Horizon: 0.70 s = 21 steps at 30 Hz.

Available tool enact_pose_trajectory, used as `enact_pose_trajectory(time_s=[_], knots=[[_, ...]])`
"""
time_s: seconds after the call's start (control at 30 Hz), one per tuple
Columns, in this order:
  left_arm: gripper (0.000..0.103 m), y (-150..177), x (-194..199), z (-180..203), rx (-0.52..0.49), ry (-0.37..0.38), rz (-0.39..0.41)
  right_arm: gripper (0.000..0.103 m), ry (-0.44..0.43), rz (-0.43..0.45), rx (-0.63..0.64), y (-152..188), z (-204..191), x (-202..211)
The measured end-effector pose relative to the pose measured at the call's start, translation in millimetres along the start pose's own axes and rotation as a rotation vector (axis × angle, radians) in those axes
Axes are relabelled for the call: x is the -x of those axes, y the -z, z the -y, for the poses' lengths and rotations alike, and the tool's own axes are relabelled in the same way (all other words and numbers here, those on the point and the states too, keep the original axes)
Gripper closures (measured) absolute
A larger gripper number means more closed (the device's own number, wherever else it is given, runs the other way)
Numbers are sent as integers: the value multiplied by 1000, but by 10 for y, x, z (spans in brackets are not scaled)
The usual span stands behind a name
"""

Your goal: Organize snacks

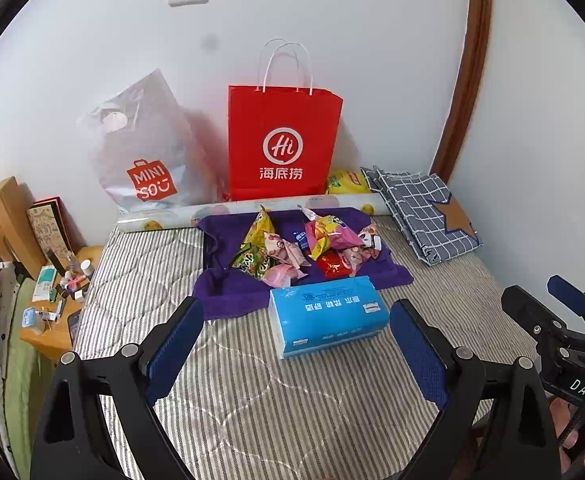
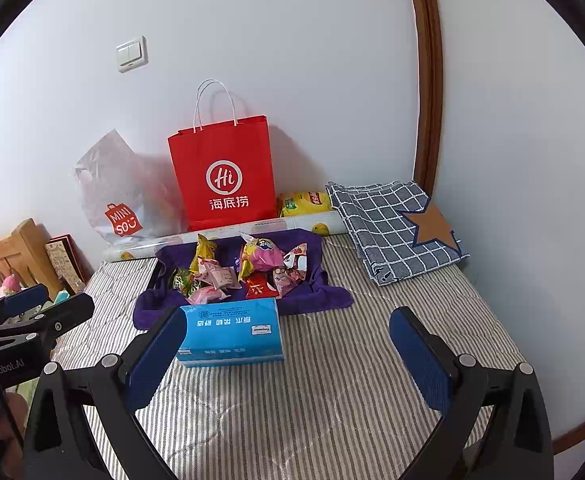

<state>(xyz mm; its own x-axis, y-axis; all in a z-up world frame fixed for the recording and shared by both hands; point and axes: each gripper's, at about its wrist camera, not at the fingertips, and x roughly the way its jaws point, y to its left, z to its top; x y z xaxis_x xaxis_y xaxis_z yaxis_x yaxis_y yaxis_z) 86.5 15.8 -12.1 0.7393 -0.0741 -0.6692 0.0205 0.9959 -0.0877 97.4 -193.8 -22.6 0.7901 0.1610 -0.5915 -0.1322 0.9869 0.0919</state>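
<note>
Blue-padded left gripper [image 1: 296, 344] and right gripper [image 2: 288, 354] gape over striped bedding [image 1: 252, 400].

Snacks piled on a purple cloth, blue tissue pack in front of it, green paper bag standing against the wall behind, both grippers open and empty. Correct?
One thing is off: the paper bag against the wall is red, not green, as both wrist views show. The rest holds: snacks lie on the purple cloth, the tissue pack is in front, and the left gripper and right gripper are open and empty.
</note>
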Motion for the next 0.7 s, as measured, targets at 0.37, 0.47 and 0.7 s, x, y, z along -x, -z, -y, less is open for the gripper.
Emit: enact_pose_trajectory(time_s=[0.37, 0.47, 0.7], knots=[[9, -2, 0, -5, -1, -3, 0, 0, 0, 0, 1, -5, 0, 6], [9, 0, 0, -8, -1, -1, 0, 0, -1, 0, 0, -4, -5, 6], [9, 8, 6, -16, 1, -1, 1, 0, -3, -1, 4, -8, -21, 12]])
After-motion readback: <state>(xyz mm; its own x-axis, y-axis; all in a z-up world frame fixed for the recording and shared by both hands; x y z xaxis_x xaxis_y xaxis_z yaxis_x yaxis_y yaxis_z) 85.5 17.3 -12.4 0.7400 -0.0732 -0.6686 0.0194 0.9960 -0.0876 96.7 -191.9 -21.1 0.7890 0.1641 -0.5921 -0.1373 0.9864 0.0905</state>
